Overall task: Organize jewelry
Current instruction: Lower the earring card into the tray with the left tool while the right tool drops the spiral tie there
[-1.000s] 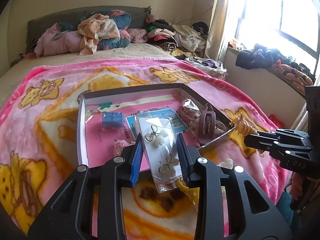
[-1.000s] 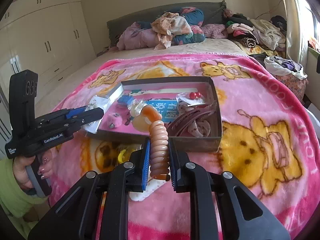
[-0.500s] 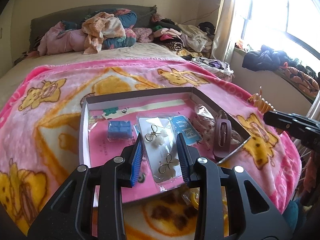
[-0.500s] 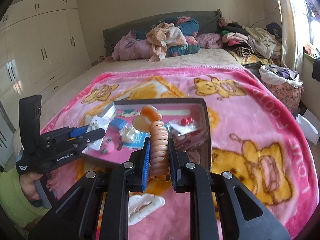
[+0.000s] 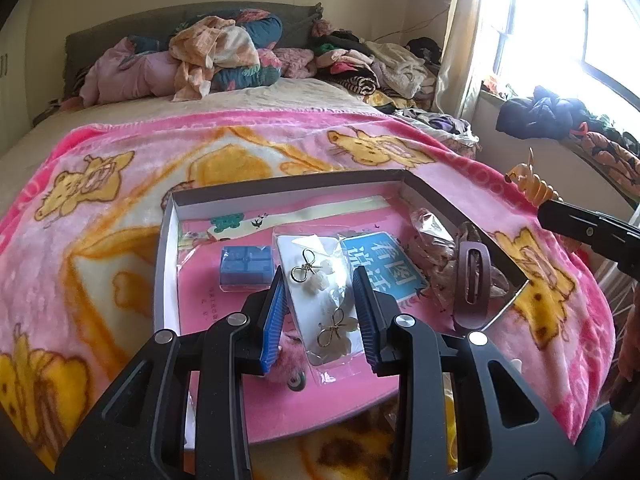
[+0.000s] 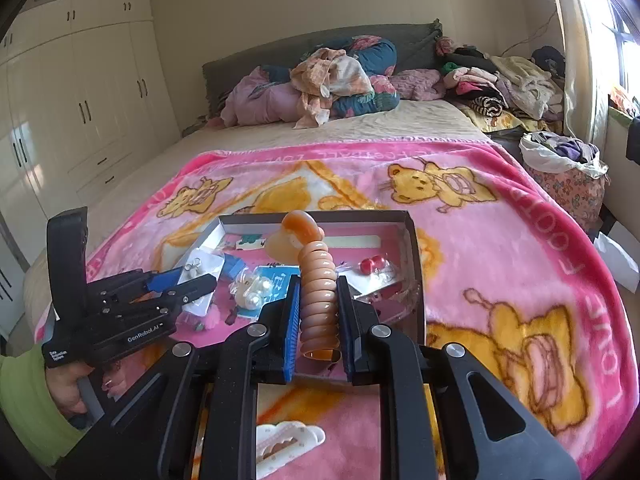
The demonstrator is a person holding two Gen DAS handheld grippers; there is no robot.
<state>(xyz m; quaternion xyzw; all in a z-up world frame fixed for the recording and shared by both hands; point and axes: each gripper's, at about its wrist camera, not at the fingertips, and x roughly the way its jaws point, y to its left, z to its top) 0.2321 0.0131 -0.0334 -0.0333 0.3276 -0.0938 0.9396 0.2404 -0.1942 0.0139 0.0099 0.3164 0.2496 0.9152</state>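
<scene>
Spread over the bed, a pink fleece blanket printed with yellow bears (image 6: 500, 248) is carrying a shallow grey cardboard box with a pink floor (image 5: 168, 264). The left tool (image 5: 320, 316) is hanging over the box's near end, clenching a clear plastic sleeve holding a white card with two gold bow earrings (image 5: 320, 300); the sleeve's long axis is running along the fingers, pointing away toward the headboard. The right tool (image 6: 318, 320) is gripping a peach spiral hair tie (image 6: 318, 292) stretched into a column, its long axis lying lengthwise between the fingers and pointing forward over the box. A brown oval hair clip (image 5: 472, 284) is leaning against the box's right wall.
</scene>
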